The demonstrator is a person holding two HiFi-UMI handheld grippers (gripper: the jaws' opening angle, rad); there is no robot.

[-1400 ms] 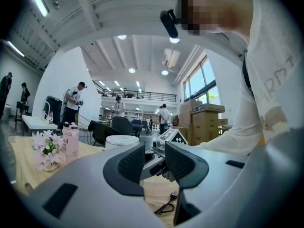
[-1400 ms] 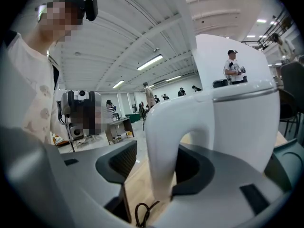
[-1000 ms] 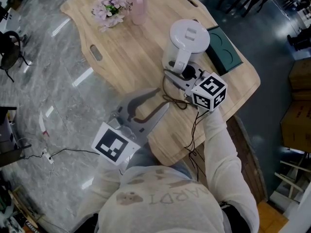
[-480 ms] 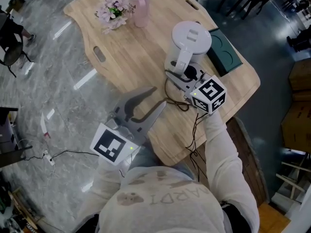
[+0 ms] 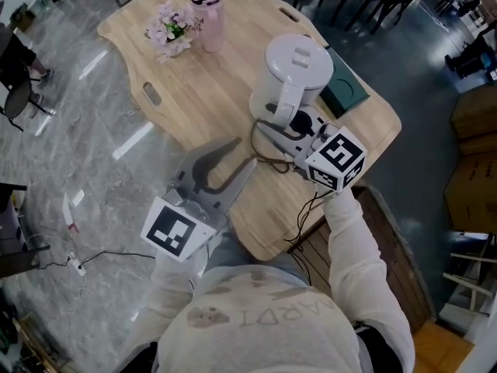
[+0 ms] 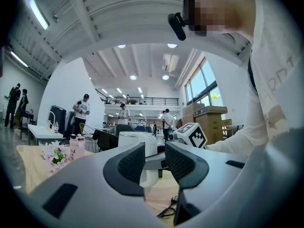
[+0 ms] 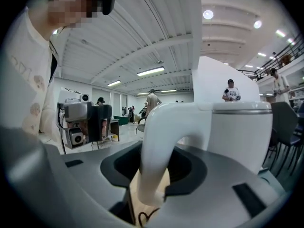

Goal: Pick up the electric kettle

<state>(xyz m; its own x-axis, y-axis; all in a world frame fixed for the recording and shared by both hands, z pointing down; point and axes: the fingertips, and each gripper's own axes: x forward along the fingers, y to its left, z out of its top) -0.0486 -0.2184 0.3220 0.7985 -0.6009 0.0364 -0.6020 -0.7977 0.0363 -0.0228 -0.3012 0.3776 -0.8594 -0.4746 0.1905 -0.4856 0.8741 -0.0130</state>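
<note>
The white electric kettle (image 5: 299, 64) stands over the wooden table (image 5: 202, 92), lid toward me. My right gripper (image 5: 283, 127) is shut on its curved white handle (image 7: 156, 146), which fills the gap between the dark pads in the right gripper view (image 7: 154, 167). The kettle's body (image 7: 237, 137) rises just beyond the jaws. My left gripper (image 5: 242, 154) hovers open near the table's front edge, to the kettle's left, with nothing between its fingers. In the left gripper view (image 6: 154, 160) the kettle (image 6: 137, 144) shows past the jaws. Whether the kettle's bottom touches the table is hidden.
A black cord (image 5: 272, 158) lies looped on the table under the right gripper. A dark green tray (image 5: 345, 84) lies right of the kettle. A pink bottle (image 5: 211, 14) and flowers (image 5: 171, 26) stand at the far end. Grey marble floor lies to the left.
The right gripper and the kettle have risen together toward the camera, grip unchanged. The left gripper has lifted slightly and stays open.
</note>
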